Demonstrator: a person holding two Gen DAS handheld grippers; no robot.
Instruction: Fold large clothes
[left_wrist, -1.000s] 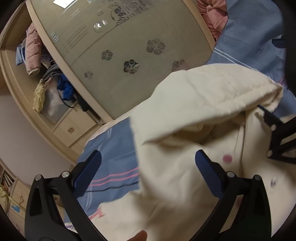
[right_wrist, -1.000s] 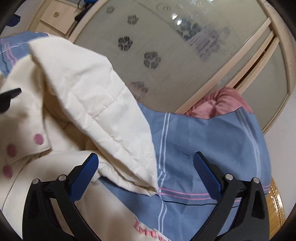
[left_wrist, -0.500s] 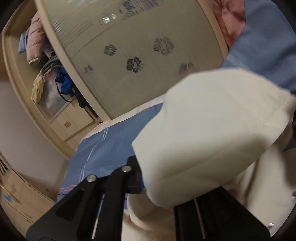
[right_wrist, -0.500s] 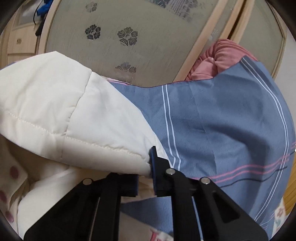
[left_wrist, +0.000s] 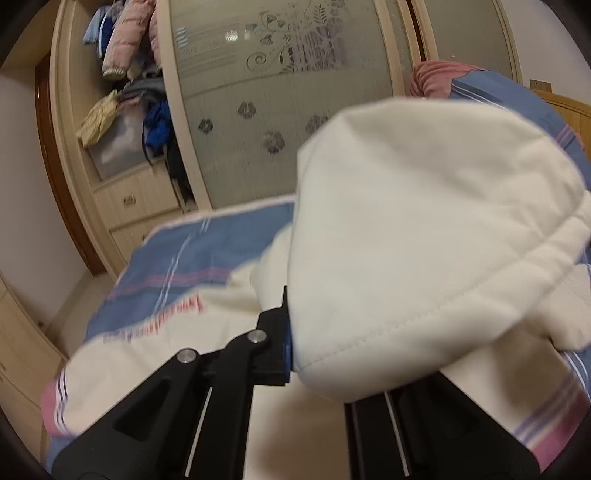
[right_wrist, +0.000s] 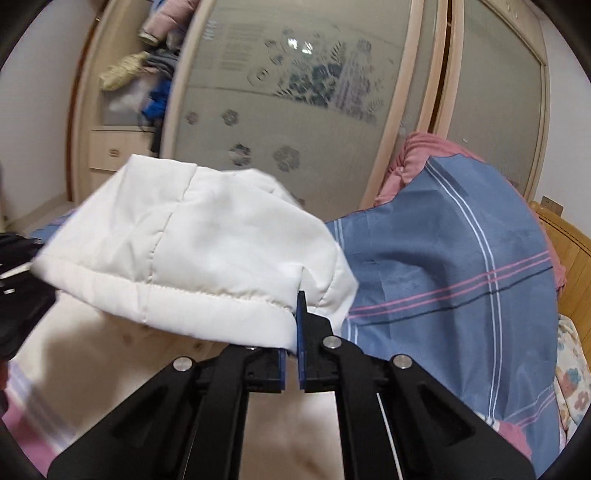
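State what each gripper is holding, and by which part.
Both grip the cream padded garment by its stitched hem: left gripper at one end, right gripper at the other.

Blue bedsheet (right_wrist: 443, 258) with pink and white stripes, covering the bed beneath and to the right of the claw. Pink blanket (right_wrist: 417, 158), bunched, beyond the sheet's far edge. Frosted sliding wardrobe door (left_wrist: 280, 110) with flower motifs, ahead of the claw. Open wardrobe bay (left_wrist: 125, 92), far left, stuffed with hanging and piled clothes above drawers (left_wrist: 133, 199). Wooden headboard (right_wrist: 569, 243), far right.
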